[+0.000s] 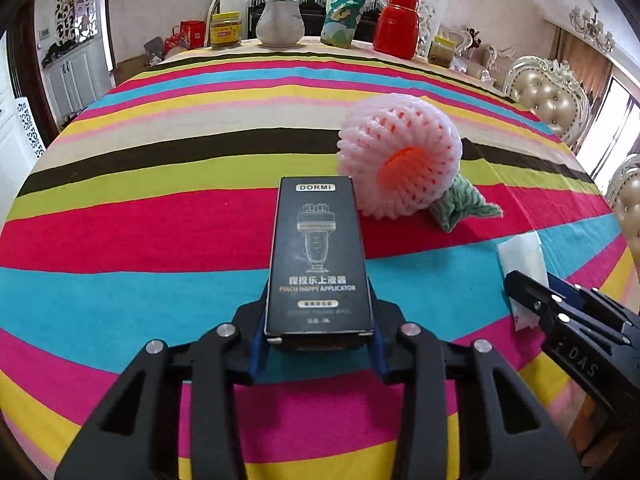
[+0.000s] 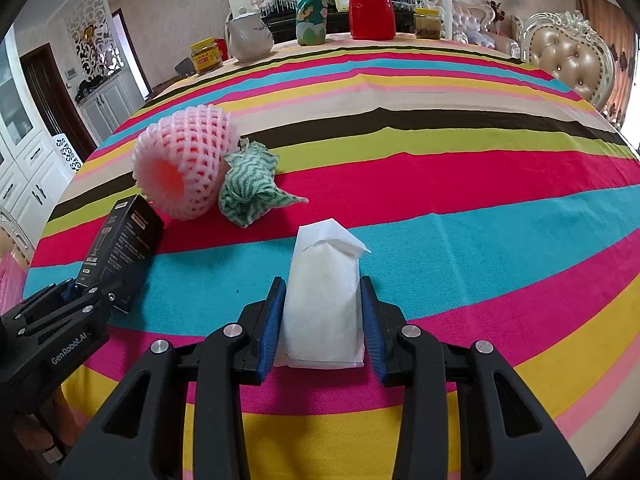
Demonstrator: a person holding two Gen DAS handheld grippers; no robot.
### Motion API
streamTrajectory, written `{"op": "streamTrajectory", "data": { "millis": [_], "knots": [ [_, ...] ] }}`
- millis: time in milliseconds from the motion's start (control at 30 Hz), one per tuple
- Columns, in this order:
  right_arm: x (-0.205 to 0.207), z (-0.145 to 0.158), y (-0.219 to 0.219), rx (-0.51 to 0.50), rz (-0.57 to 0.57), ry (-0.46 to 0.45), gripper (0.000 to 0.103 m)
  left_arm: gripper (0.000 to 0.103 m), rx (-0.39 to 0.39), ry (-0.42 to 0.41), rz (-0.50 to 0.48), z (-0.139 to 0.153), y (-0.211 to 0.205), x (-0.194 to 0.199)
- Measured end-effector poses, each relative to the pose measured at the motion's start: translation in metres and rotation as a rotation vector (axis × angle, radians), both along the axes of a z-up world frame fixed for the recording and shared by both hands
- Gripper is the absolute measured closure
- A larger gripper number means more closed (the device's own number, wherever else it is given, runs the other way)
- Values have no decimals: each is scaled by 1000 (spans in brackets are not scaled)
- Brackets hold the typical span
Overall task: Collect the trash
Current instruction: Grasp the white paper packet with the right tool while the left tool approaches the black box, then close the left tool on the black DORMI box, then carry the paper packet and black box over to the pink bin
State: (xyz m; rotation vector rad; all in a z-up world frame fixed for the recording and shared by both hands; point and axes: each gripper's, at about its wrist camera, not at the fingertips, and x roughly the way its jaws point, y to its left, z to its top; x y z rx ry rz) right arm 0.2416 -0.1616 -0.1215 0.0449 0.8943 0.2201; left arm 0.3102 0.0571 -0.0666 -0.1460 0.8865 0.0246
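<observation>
Beyond the foam fruit net and crumpled green cloth lying touching mid-desk, the striped desk runs bare to jars, teapot and red flask along its far edge.

Black tool, blue pads, silver screws.

You are gripping the black box in your left gripper, its blue pads pressing on the box's two sides at lower centre of the frame. Right of centre, a pink foam fruit net is lying on the striped tablecloth, touching a crumpled green cloth. At the right edge, your right gripper is reaching over a white tissue.
</observation>
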Motion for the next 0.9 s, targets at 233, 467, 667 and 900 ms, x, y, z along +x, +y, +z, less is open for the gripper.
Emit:
{"op": "streamTrajectory", "data": {
  "millis": [233, 467, 667, 900],
  "knots": [
    [0, 0, 0, -1, 0, 0, 67, 65, 0, -93, 11, 12, 0, -15],
    [-6, 5, -1, 4, -2, -40, 67, 65, 10, -165, 38, 25, 6, -39],
    [-19, 17, 6, -6, 27, -131, 67, 65, -1, -210, 66, 33, 17, -61],
    [-31, 25, 17, 6, 77, -194, 67, 65, 10, -258, 79, 43, 27, -85]
  ]
}}
